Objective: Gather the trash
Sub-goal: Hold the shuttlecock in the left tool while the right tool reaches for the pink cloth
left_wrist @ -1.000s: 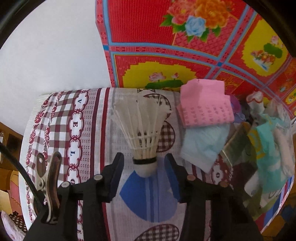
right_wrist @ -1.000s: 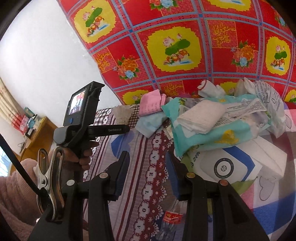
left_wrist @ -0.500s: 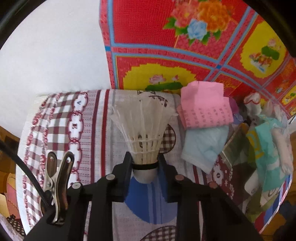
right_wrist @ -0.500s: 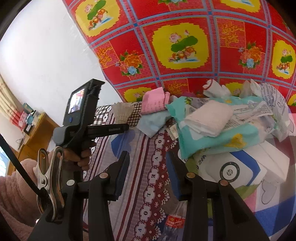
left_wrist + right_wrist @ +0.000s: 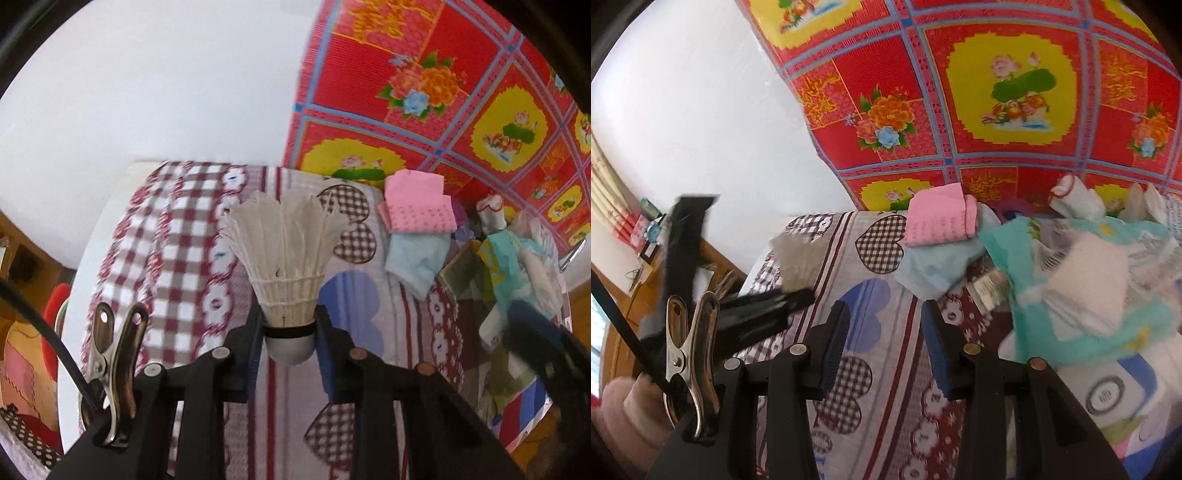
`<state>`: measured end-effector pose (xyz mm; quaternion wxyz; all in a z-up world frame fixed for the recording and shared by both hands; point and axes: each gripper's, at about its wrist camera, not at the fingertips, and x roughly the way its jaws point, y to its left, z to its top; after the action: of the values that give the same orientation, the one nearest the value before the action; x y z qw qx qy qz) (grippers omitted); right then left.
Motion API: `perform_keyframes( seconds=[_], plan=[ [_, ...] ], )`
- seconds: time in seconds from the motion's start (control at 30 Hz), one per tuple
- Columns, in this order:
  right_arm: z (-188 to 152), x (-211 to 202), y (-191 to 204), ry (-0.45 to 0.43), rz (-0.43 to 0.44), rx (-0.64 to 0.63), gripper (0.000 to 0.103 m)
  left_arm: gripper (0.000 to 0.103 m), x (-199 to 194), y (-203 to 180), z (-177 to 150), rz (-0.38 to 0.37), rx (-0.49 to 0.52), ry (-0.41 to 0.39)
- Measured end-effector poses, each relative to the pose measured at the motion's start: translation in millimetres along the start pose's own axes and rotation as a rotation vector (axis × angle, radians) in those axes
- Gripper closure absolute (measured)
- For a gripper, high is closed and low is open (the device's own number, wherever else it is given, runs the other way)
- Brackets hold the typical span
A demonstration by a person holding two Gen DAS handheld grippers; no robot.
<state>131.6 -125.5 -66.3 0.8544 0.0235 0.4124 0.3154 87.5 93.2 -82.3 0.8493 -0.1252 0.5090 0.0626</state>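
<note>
White feather shuttlecock pinched at its cork base by the left gripper, both blue pads pressing the black band and rounded tip; feathers fan up and away from the jaws, shuttlecock upright in the grip and clear of the tablecloth; tablecloth is checked maroon/white with plaid and blue hearts; right gripper has jaws spread with nothing between them, only heart-print cloth visible in the gap; right wrist view shows the left gripper as a blurred black shape at left with the pale shuttlecock ahead of it, and a pink fuzzy sleeve in the lower-left corner; rest of the trash sits at the far right of the table: folded pink cloth on top of a pale blue cloth, just beside a teal plastic package with a white folded pad lying on it, crumpled white paper behind, white box with a round logo nearest the camera; red floral mat stands against the wall behind the pile; metal clip on the left gripper's cable side
</note>
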Motion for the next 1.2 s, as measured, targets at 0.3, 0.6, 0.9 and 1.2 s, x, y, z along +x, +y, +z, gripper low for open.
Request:
perform_keyframes(
  seconds=[0.3,0.6,0.9,1.2],
  plan=[
    [19.8,45.5,-0.4,0.009,-0.009,0.079,0.062,0.075,-21.4,21.8,-16.7,0.011,-0.050,-0.016],
    [30.6,82.1,-14.2,0.012,-0.083,0.173,0.062,0.075,-29.9,45.2,-30.1,0.014,-0.086,-0.010],
    [36.4,102.8,-26.6,-0.022,-0.111,0.244,0.062,0.075,-29.9,61.6,-34.5,0.032,-0.084,0.002],
    [50.6,111.2,-35.7,-0.092,-0.155,0.296,0.062,0.075,-28.5,67.6,-37.5,0.038,-0.067,0.018]
  ],
)
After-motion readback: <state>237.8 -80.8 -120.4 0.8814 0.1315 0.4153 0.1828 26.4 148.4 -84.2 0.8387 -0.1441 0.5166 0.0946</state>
